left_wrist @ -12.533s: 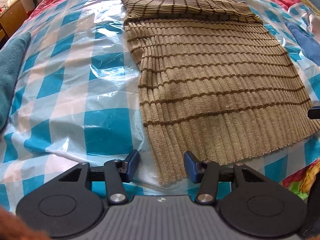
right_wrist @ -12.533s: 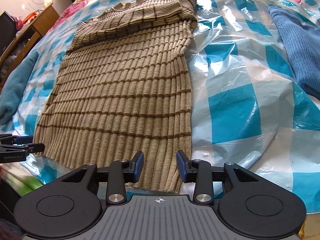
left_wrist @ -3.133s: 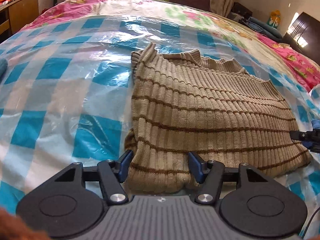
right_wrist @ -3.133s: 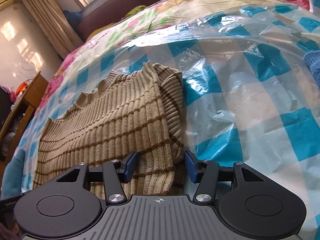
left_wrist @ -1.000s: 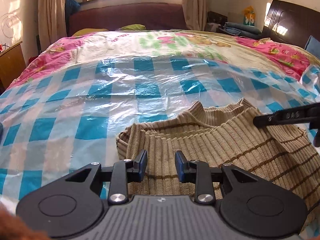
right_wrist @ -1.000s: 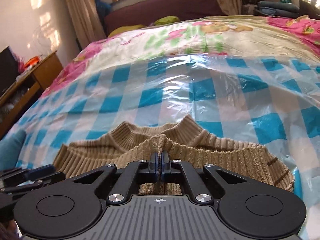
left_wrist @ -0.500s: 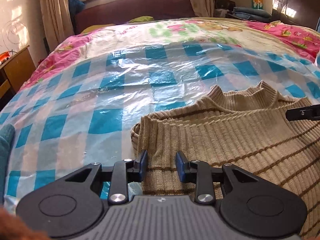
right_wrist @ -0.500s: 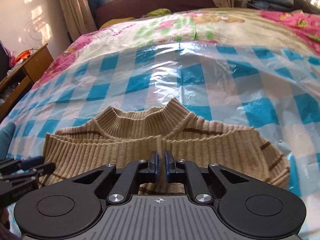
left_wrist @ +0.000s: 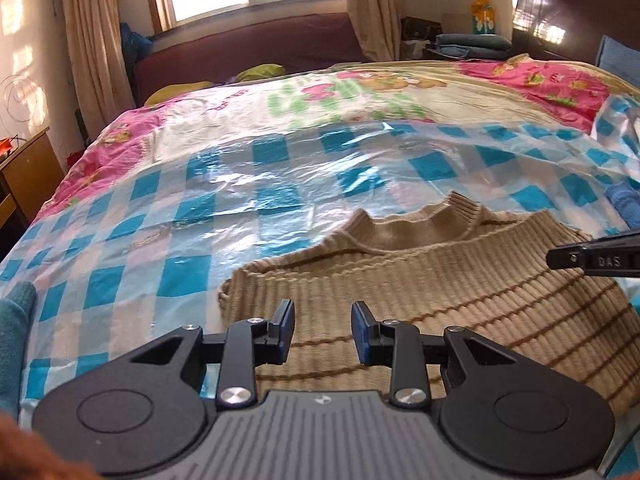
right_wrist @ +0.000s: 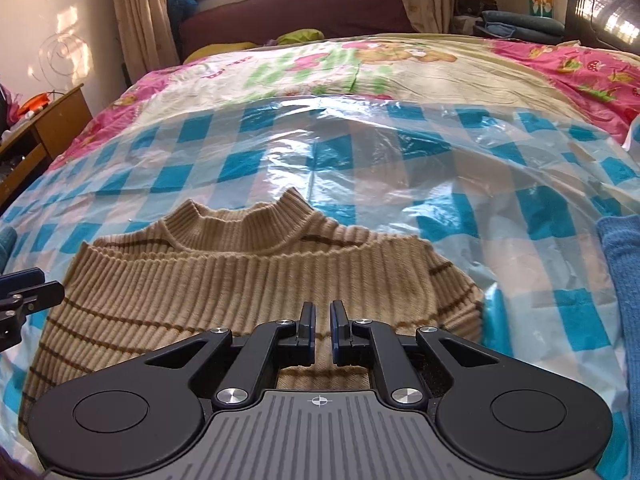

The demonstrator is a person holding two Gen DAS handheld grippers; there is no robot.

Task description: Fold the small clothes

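A tan ribbed sweater with brown stripes (left_wrist: 460, 292) lies folded in half on the checked plastic sheet, hem edge near the collar; it also shows in the right wrist view (right_wrist: 248, 280). My left gripper (left_wrist: 322, 330) is open and empty above the sweater's left part. My right gripper (right_wrist: 321, 330) is slightly open with a narrow gap, empty, above the sweater's right part. The right gripper's finger tip shows at the right edge of the left wrist view (left_wrist: 596, 258). The left gripper's tip shows at the left edge of the right wrist view (right_wrist: 28, 294).
The blue-and-white checked plastic sheet (left_wrist: 248, 200) covers a bed with a pink floral quilt (right_wrist: 360, 64). A blue knit garment (right_wrist: 624, 300) lies to the right. A teal garment (left_wrist: 14, 328) lies at the left. A wooden cabinet (right_wrist: 44, 128) stands left of the bed.
The right gripper has let go of the sweater's hem and opened a little. Both grippers have pulled back and risen. The folded sweater now lies flat.
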